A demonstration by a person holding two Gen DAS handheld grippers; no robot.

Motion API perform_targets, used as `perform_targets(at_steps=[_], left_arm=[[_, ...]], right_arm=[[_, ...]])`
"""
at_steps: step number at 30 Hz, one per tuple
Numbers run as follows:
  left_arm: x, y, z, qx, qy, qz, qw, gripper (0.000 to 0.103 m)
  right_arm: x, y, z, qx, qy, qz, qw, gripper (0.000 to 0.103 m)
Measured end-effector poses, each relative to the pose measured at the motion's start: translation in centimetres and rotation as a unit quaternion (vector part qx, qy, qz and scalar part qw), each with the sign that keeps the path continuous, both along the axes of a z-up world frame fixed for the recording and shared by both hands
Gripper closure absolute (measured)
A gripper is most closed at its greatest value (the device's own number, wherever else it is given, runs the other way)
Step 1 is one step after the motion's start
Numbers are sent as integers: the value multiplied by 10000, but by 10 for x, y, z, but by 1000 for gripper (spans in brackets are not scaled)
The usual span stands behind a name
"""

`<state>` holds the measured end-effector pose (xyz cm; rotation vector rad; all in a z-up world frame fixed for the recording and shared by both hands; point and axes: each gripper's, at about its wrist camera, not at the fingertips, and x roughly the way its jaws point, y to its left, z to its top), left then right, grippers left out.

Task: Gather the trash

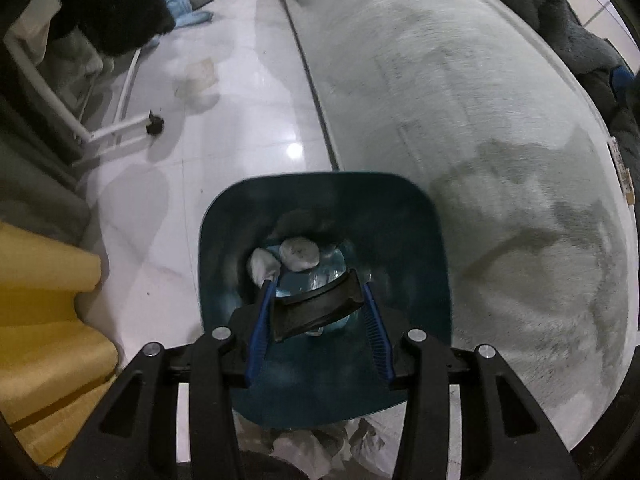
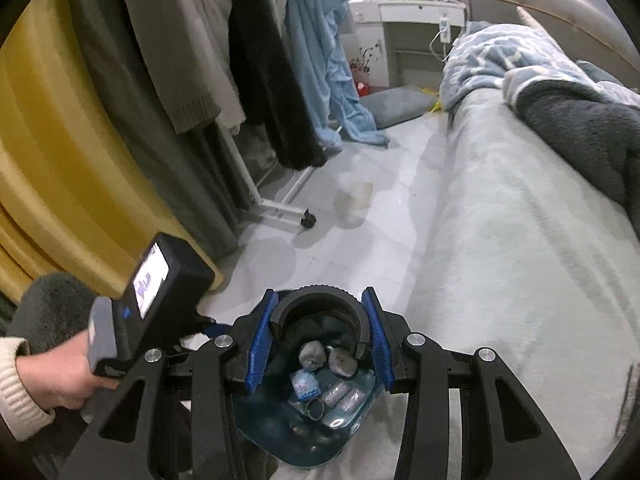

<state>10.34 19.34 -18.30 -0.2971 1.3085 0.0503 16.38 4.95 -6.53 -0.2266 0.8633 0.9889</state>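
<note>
Both grippers clamp the same teal dustpan's [image 1: 320, 216] black handle: left gripper [image 1: 318, 300] fingers closed on the handle, right gripper [image 2: 318, 336] fingers closed on its ring end [image 2: 316, 304]. The pan holds trash: grey dust balls [image 2: 312, 354], small blue-white wrappers [image 2: 304, 386]. It hangs over the floor [image 1: 224, 120], beside the bed [image 1: 480, 120].

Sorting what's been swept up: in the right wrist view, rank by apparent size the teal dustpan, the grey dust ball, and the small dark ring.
1. teal dustpan
2. grey dust ball
3. small dark ring, slightly smaller, though nearness may skew it.
</note>
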Motion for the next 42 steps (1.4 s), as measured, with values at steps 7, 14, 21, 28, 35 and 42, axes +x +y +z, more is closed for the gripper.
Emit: perform_targets(at_steps=[7,14,21,28,35,42], left_arm=[[-8,18,-9,-222,228,74,9995,51],[-18,30,2,-359,98,107,9992,30],[-23,28,28,11,-337,82,9994,19],[-28,38,63,504,-1259,221,9905,13],[-30,43,90,702,-1920,320,9784,12],[-34,37,126,908,-2677,235,9589,6]], right_arm=[[-4,22,-27,-335,202,192,9990,59],[-6,37,-55,-690,366,293,9965,59],[-6,46,-75,-948,498,316,9937,59],[-9,51,-88,-1159,619,321,9908,59],[-14,56,-110,-1443,699,348,9864,55],[-14,59,-118,-1624,695,350,9837,42]])
